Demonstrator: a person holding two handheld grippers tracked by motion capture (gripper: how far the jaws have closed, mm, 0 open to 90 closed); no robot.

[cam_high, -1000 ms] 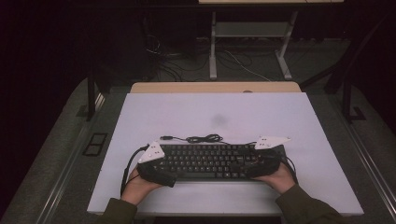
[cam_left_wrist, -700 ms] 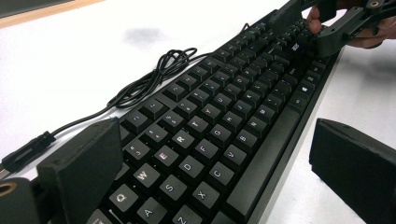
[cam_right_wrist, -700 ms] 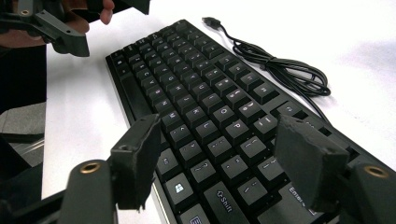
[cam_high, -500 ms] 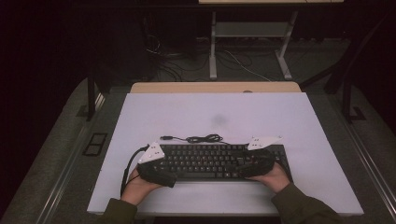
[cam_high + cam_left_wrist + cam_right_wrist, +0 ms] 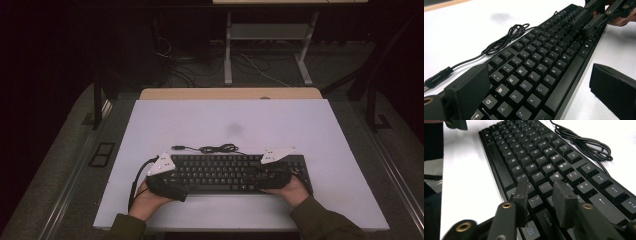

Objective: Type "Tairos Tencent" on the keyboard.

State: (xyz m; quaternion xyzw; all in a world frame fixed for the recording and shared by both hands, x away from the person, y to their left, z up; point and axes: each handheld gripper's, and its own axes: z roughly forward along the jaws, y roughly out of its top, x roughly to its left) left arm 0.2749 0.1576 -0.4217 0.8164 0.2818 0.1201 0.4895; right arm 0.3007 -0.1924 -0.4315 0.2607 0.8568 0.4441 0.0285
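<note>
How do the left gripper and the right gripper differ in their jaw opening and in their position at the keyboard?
The left gripper has its jaws wide apart, straddling the left end of the keyboard from back edge to front edge; the right gripper has narrow jaws, which have just been closing. The left jaws stand outside the keyboard's edges, while the right jaws sit over the keys with nothing gripped. Both point inward along the keyboard.

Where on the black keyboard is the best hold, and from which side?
Probably the keyboard by its short ends, one gripper from each side, jaws spanning front and back edges: it lies flat, long and thin. The left gripper already straddles its end; mind the cable behind.
</note>
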